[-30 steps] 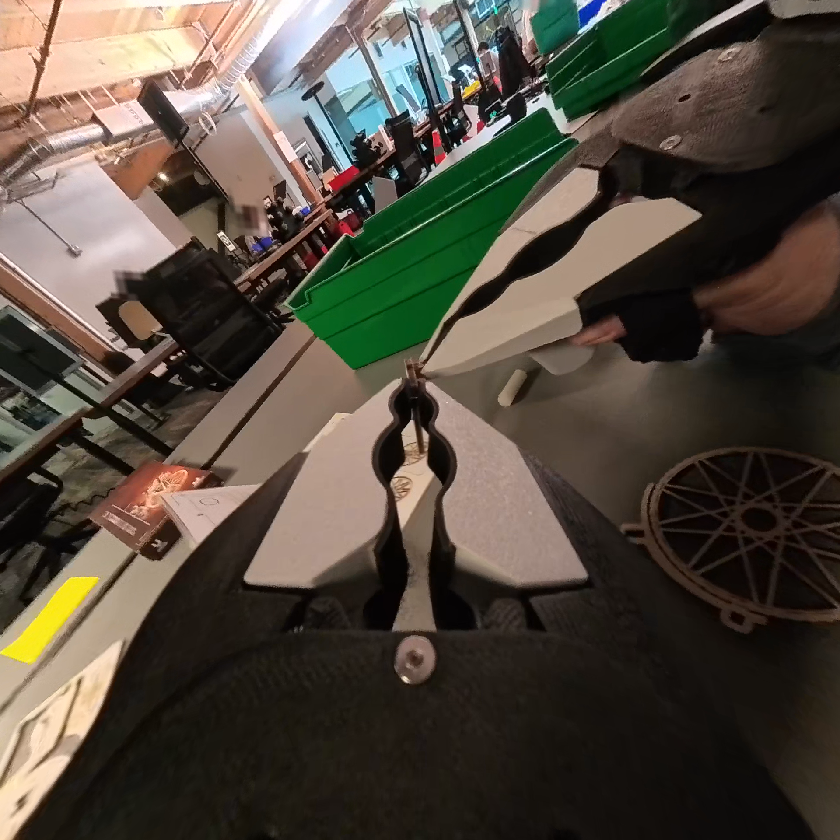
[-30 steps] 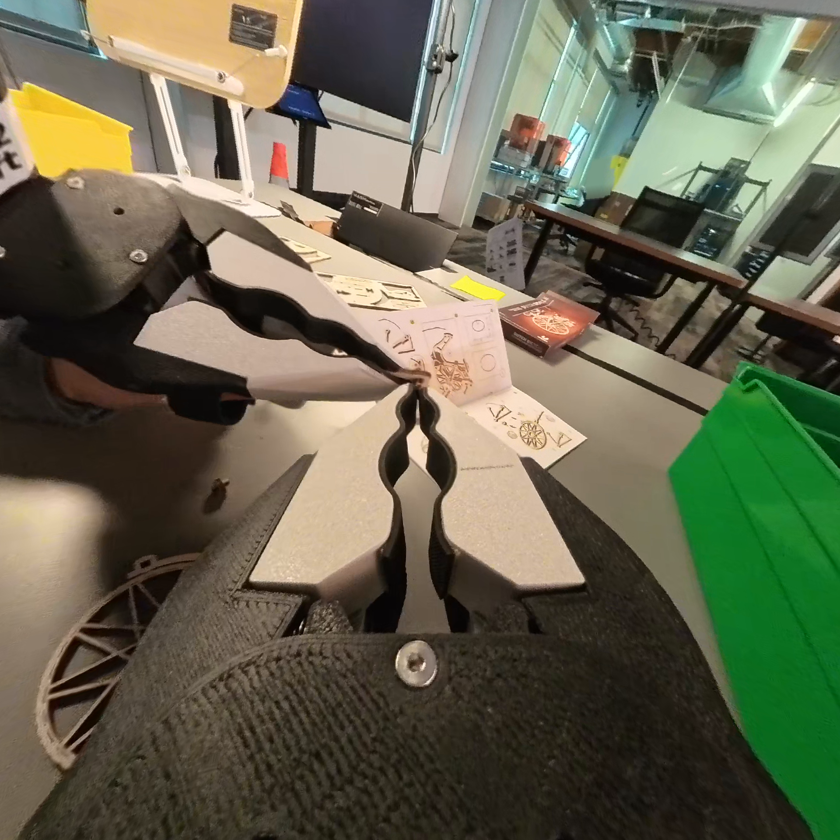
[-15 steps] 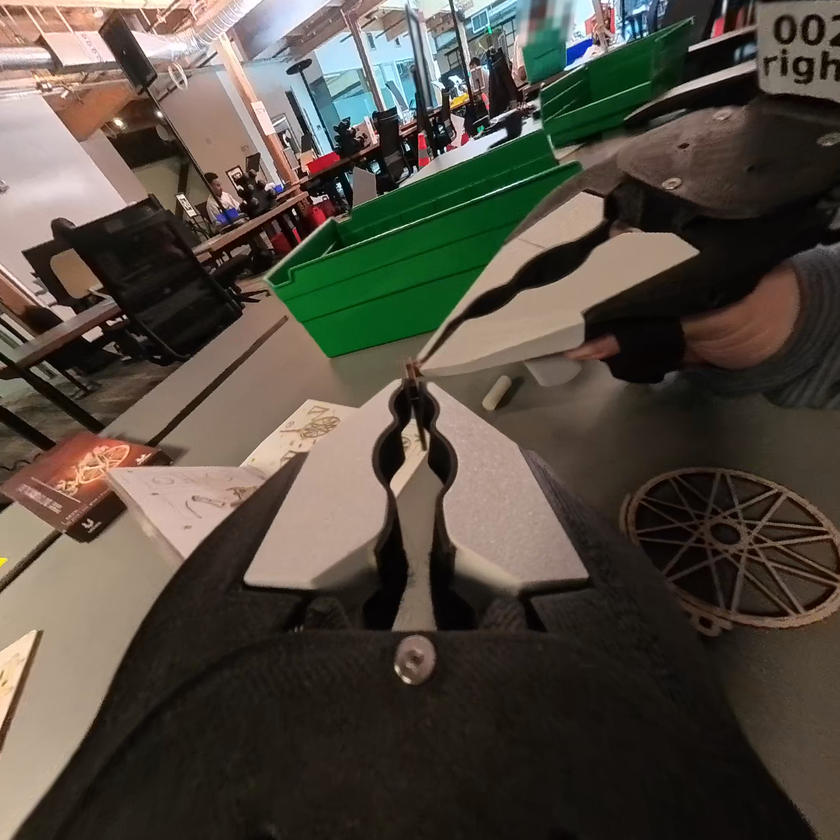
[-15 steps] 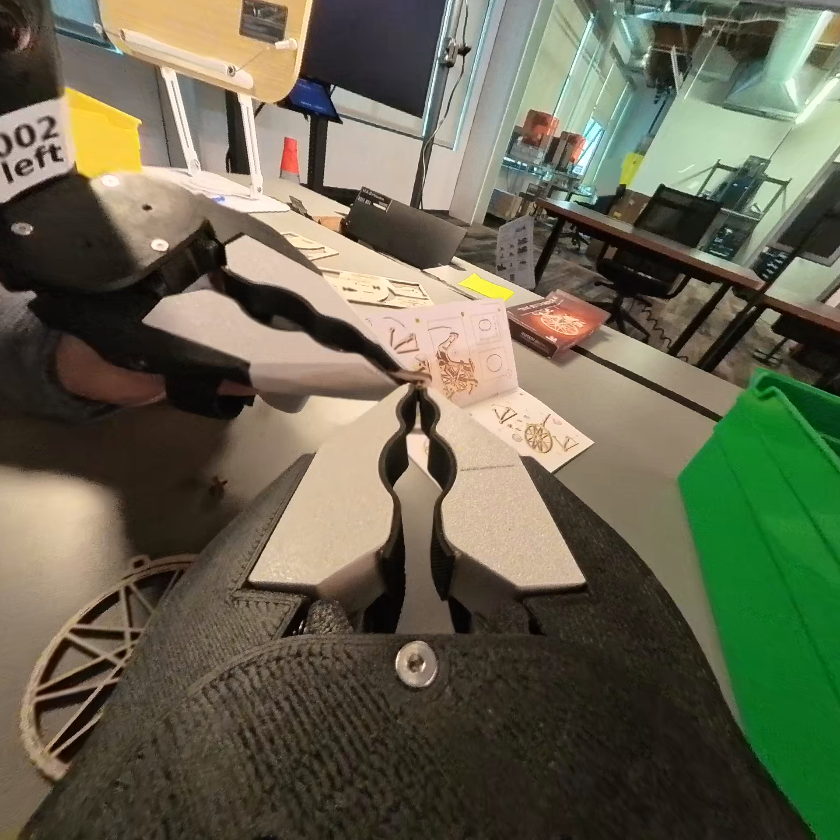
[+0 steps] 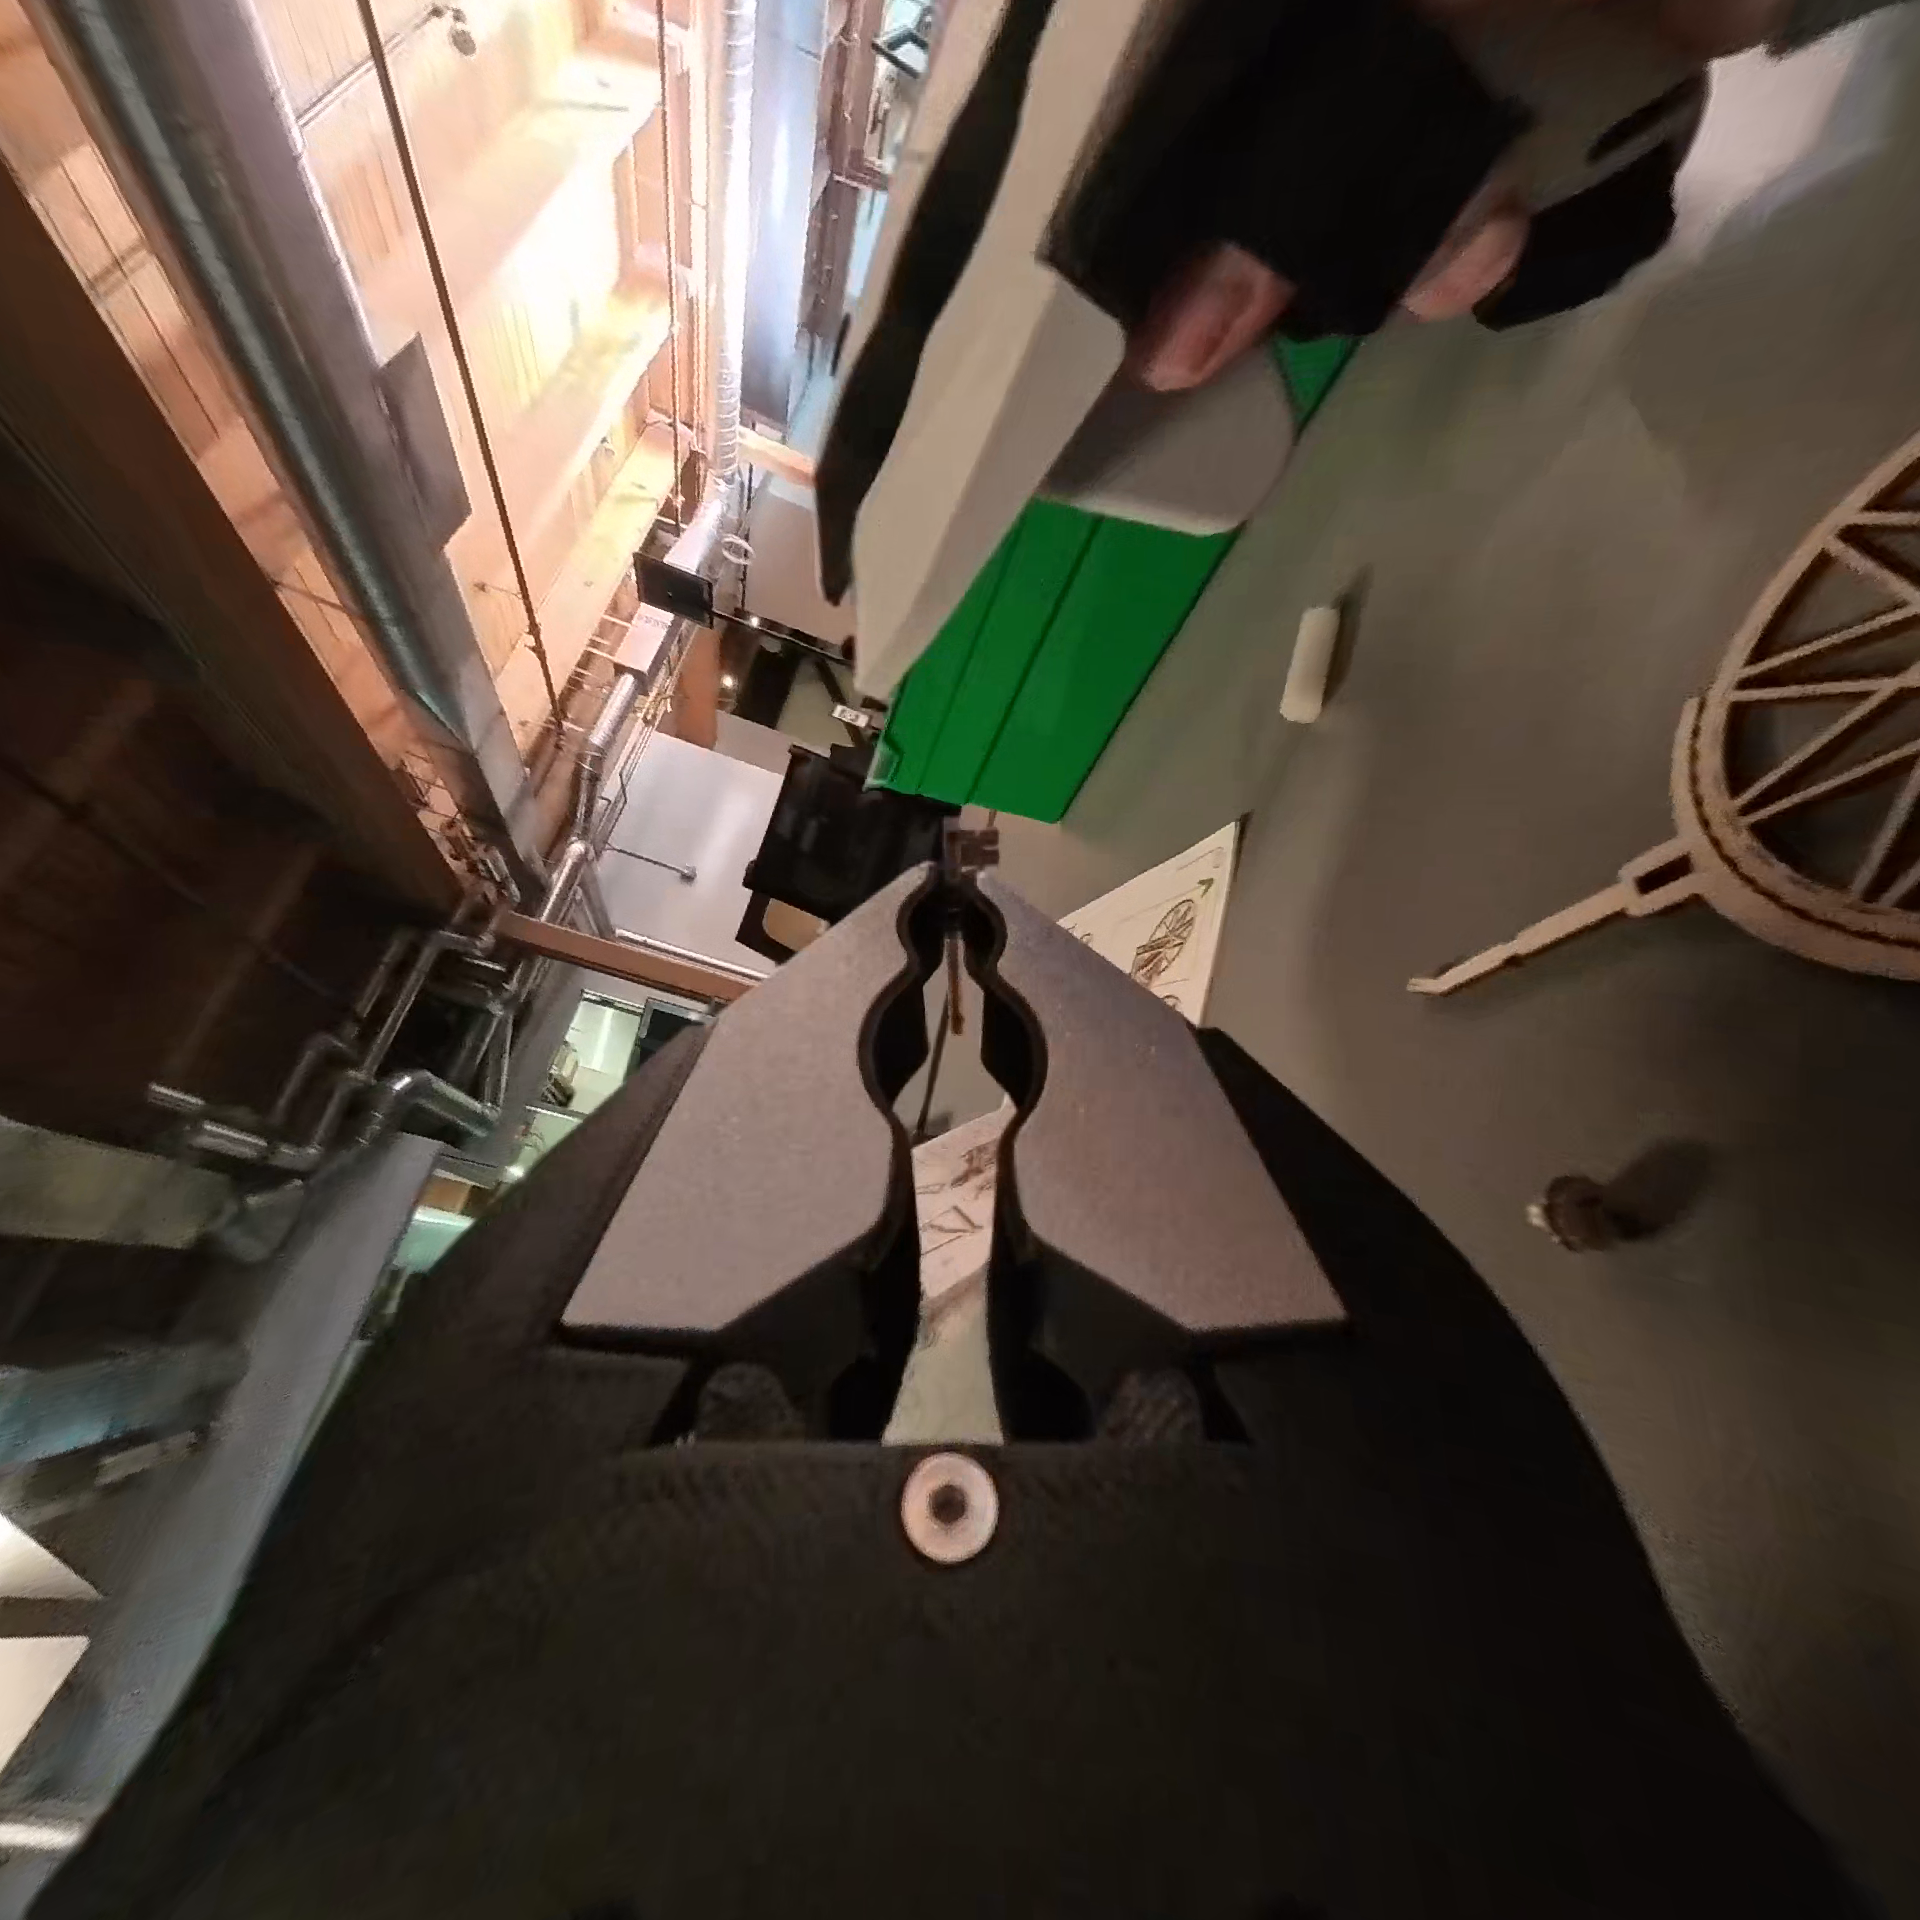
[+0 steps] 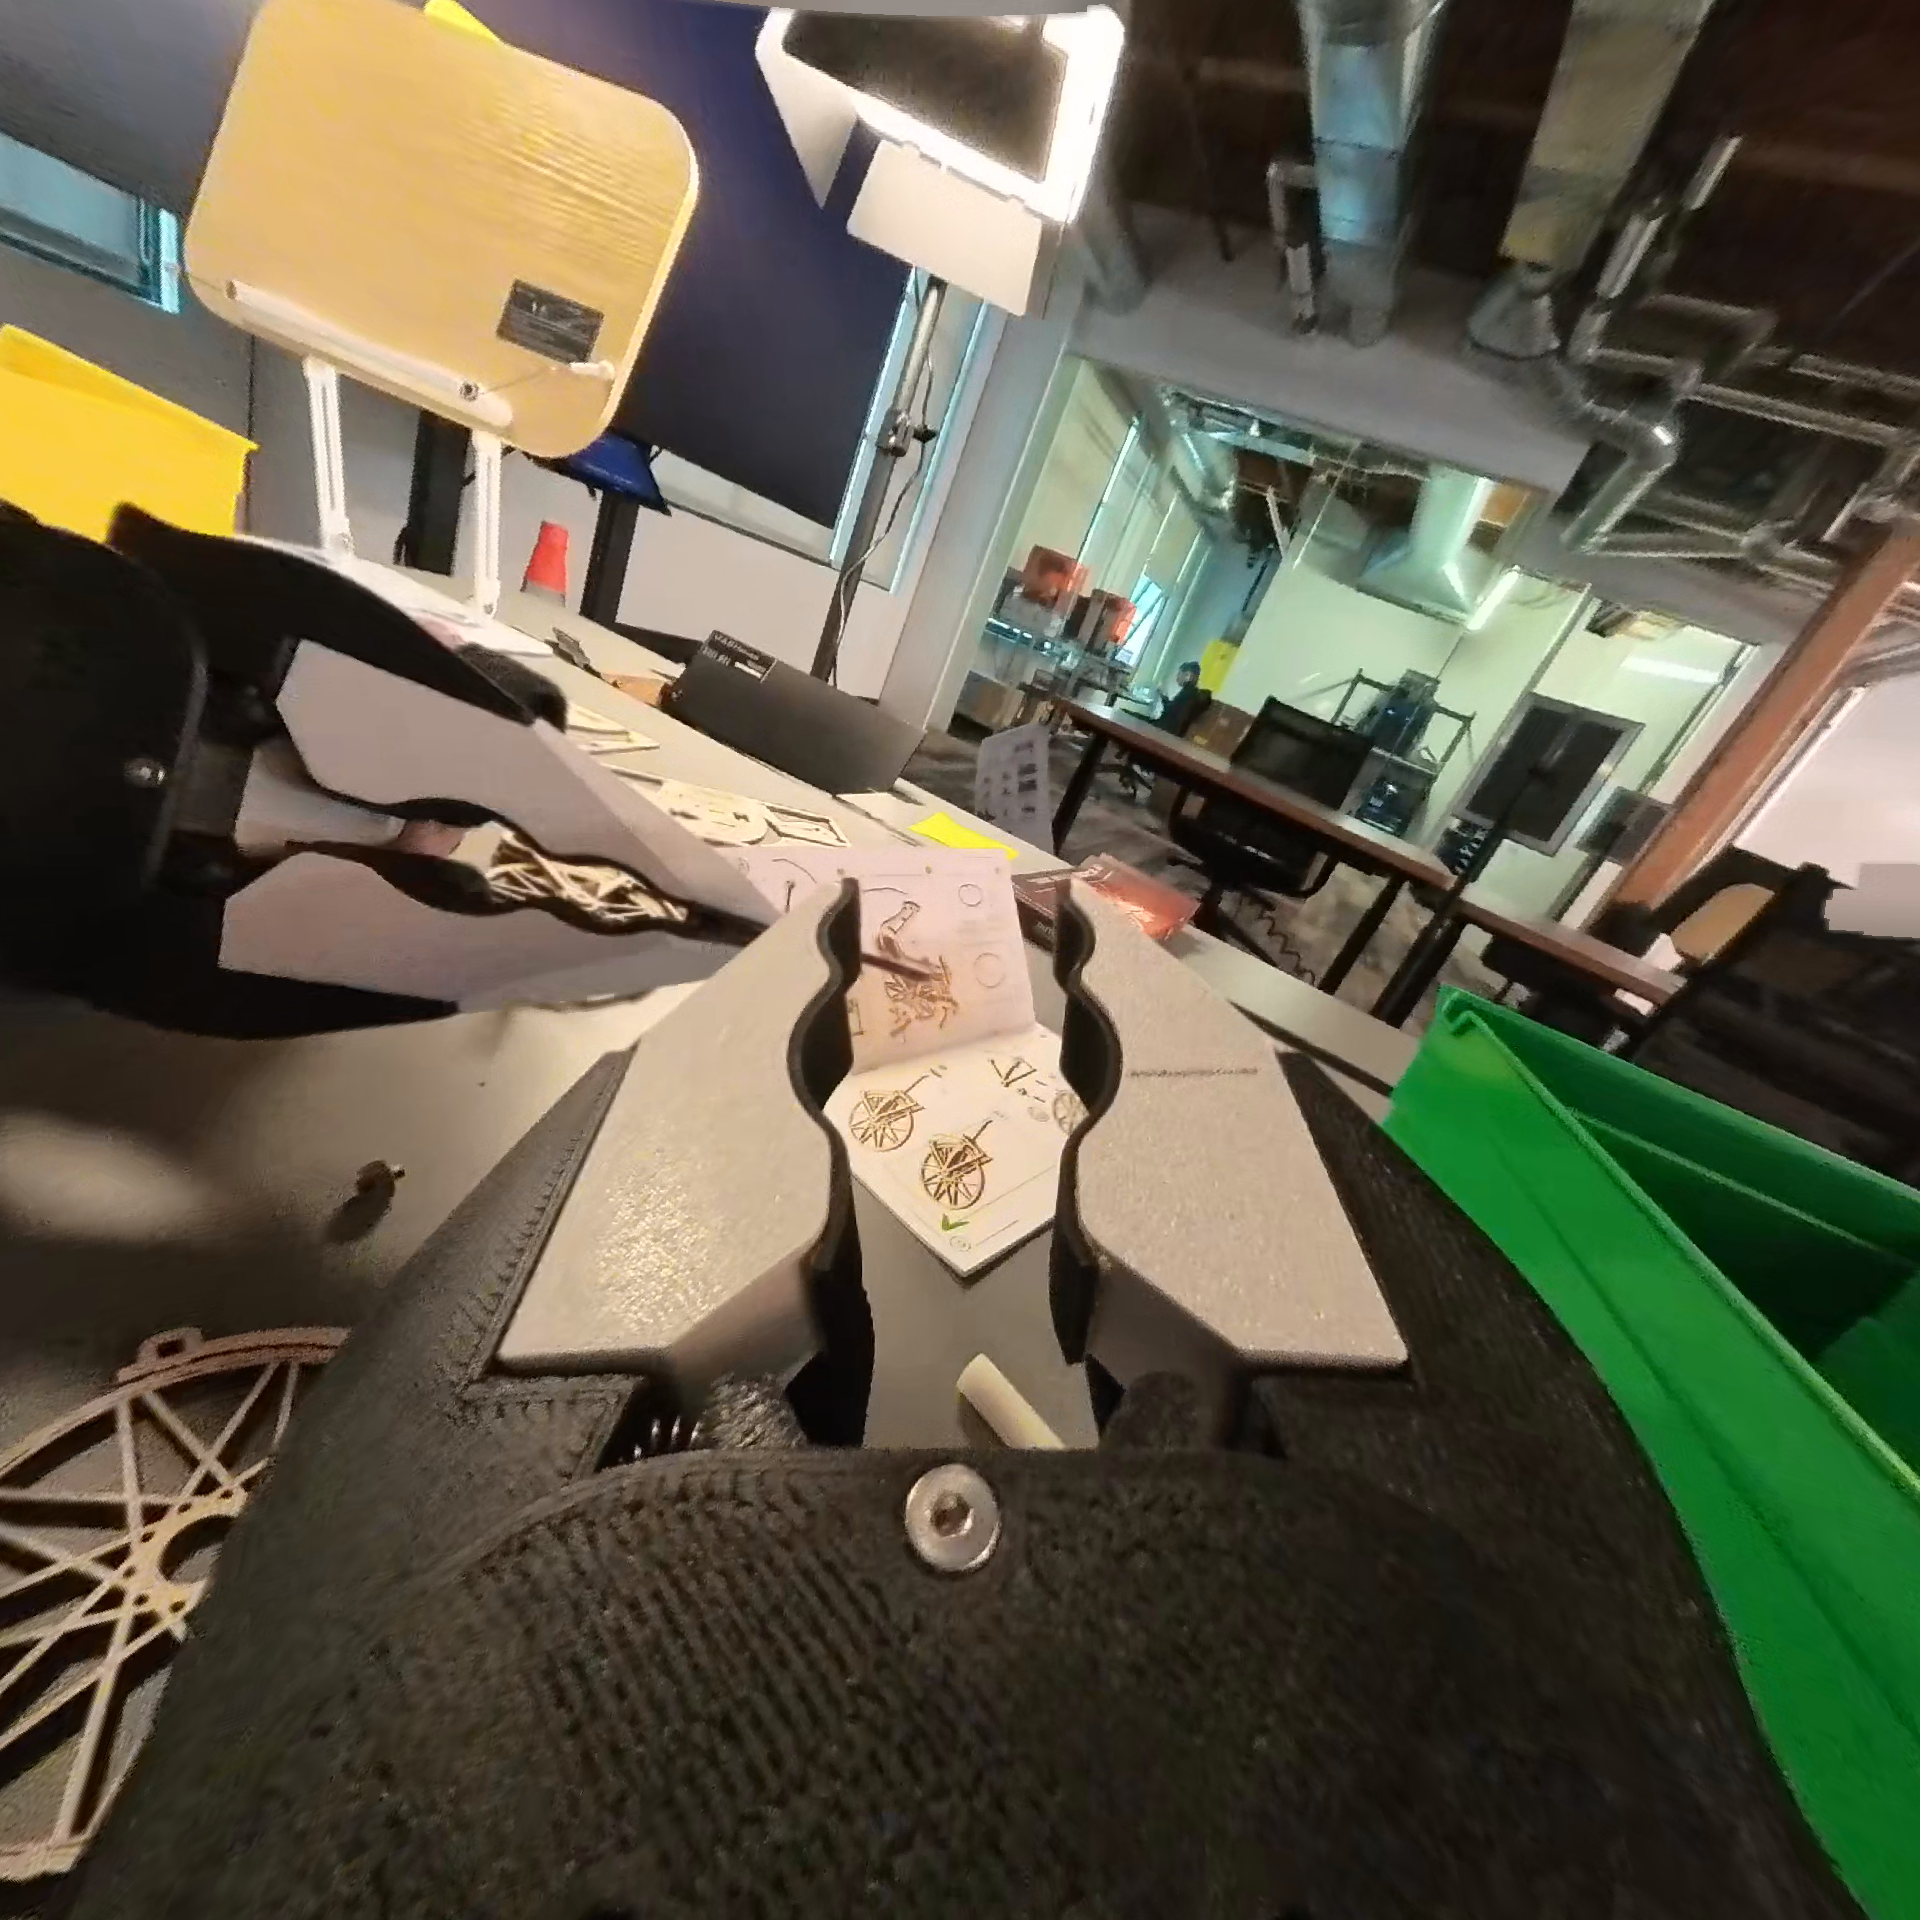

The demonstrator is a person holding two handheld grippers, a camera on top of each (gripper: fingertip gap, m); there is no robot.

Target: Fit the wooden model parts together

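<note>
The part (image 5: 966, 847), thin, light and probably brittle, is at 12 o'clock, pinched by the left gripper (image 5: 958, 896); hold its flat faces softly. The wheel (image 5: 1818, 790) lies at 3 o'clock, and the right gripper (image 6: 956, 935) is spread, empty

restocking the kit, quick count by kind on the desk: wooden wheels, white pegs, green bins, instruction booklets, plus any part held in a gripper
wheel: 1
peg: 1
bin: 1
booklet: 1
held part: 1
total: 5
</note>
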